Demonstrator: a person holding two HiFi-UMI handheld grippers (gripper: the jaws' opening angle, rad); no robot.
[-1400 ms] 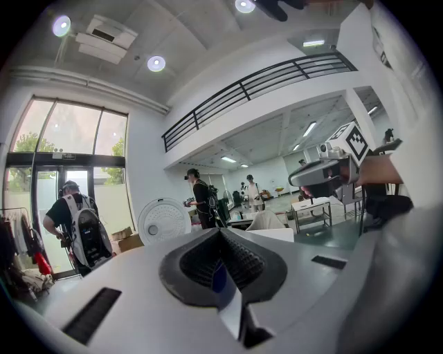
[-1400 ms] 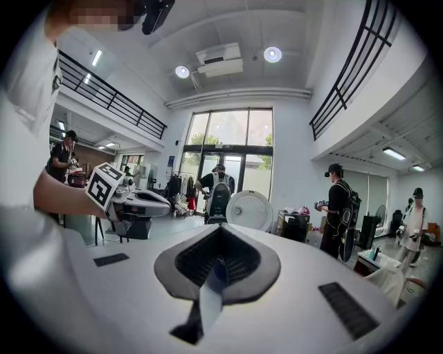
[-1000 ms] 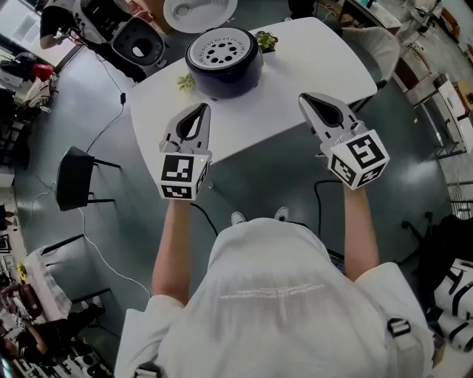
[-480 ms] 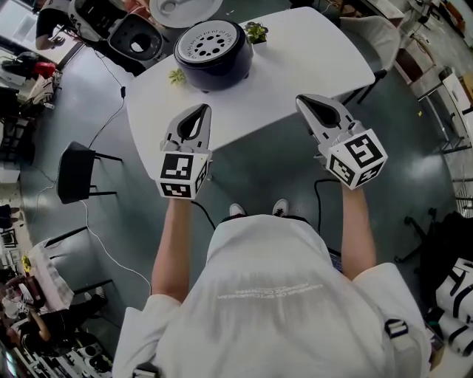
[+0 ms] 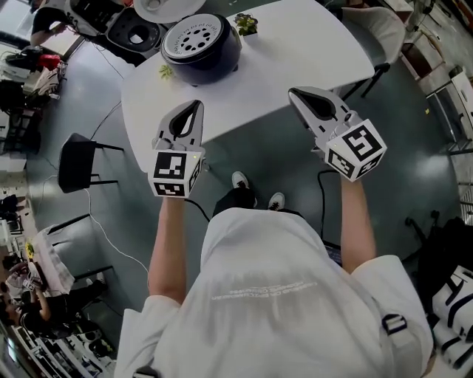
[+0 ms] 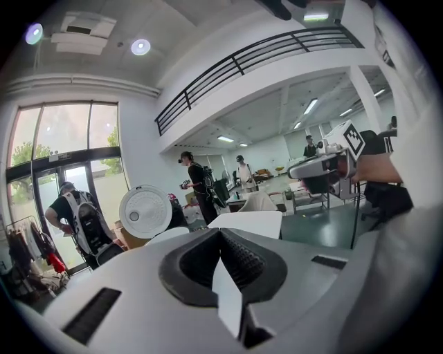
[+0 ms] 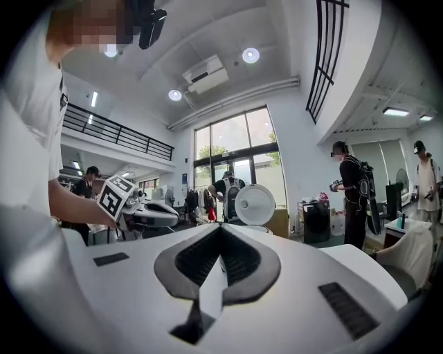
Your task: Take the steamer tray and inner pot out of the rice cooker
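Observation:
The dark rice cooker (image 5: 211, 55) stands at the far side of the white table (image 5: 310, 52). Its round white lid (image 5: 159, 7) is swung open, and the perforated steamer tray (image 5: 192, 35) lies in its top. My left gripper (image 5: 194, 105) is shut and empty over the table's near edge, short of the cooker. My right gripper (image 5: 294, 93) is also shut and empty, over the near edge further right. The left gripper view shows its closed jaws, the lid (image 6: 145, 212) beyond and the right gripper (image 6: 325, 166). The right gripper view shows the lid (image 7: 255, 205) and the left gripper (image 7: 149, 213).
Two small plants (image 5: 246, 23) (image 5: 165, 71) flank the cooker. A black chair (image 5: 77, 164) stands left of the table and a light chair (image 5: 377, 29) at its far right. Cables trail on the floor (image 5: 103, 236). Several people stand around the room (image 6: 197, 190).
The table and cooker have slid up and to the left in the head view. Both grippers stay shut and side by side, with the left one slightly further left.

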